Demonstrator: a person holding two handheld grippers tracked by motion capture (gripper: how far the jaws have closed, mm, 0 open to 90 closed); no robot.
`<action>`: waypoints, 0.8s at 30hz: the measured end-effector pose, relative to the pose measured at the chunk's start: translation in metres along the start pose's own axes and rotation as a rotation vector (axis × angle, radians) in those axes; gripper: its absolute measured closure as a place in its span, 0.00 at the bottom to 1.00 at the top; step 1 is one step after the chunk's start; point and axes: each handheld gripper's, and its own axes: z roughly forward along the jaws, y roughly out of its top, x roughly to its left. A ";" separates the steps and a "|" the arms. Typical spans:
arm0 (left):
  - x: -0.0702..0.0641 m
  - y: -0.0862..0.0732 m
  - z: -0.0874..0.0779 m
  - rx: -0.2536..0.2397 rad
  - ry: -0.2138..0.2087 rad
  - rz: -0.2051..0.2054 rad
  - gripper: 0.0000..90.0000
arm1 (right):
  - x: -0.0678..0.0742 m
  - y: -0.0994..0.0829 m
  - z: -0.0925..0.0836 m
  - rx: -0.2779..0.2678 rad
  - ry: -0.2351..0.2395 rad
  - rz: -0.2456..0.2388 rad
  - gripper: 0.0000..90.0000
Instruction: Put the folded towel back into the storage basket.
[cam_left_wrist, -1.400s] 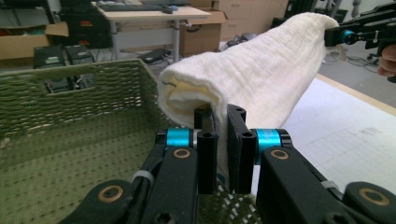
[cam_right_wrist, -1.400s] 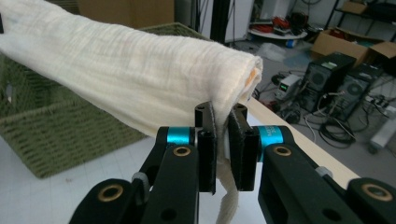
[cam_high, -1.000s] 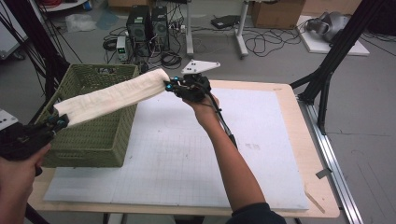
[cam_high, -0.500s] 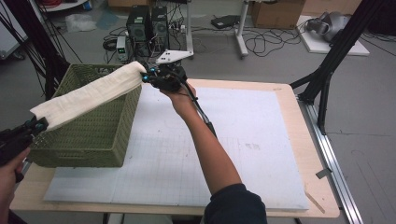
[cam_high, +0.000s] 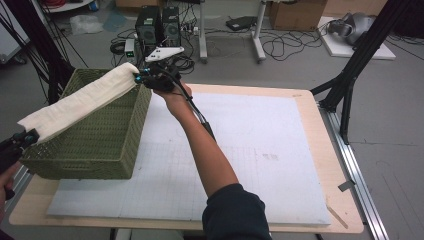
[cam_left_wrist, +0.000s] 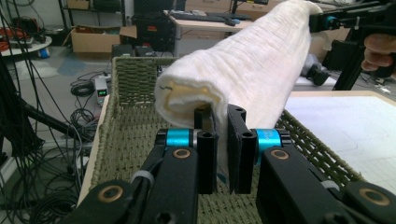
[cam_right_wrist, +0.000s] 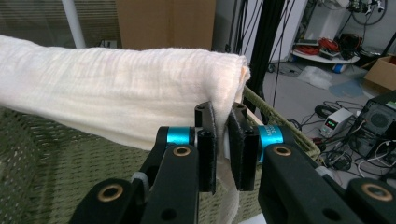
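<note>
Right now the right gripper (cam_high: 141, 77) is clenched on one end of a rolled white towel (cam_high: 82, 102), its jaws pinching the cloth as the right gripper view shows (cam_right_wrist: 219, 142). At the other end, the left gripper (cam_high: 27, 137) is clamped on the towel's open roll, seen close in the left gripper view (cam_left_wrist: 218, 144). Between them the towel hangs stretched in the air, slanting over the green woven basket (cam_high: 100, 145), clear of its floor and crossing above its rim.

The step in hand looks like carrying the roll into place over the basket. Next, I judge, both hands must bring the towel in line with the basket's long side, lower it level until it rests inside, and only then let go, both ends together so that the roll does not unwind.

Counted: one towel, one basket, two grippers. The basket stands at the left edge of the white mat (cam_high: 260, 150) on the wooden table (cam_high: 330, 150).
</note>
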 end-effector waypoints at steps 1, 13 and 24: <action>0.001 -0.001 0.000 0.000 0.002 0.000 0.93 | 0.000 0.001 0.003 0.003 -0.001 -0.001 0.92; 0.005 -0.013 0.003 0.025 0.025 0.003 0.93 | -0.003 0.003 0.040 0.054 -0.018 0.012 0.92; 0.006 -0.015 0.002 0.029 0.033 0.014 0.93 | -0.003 0.003 0.057 0.051 -0.036 0.023 0.92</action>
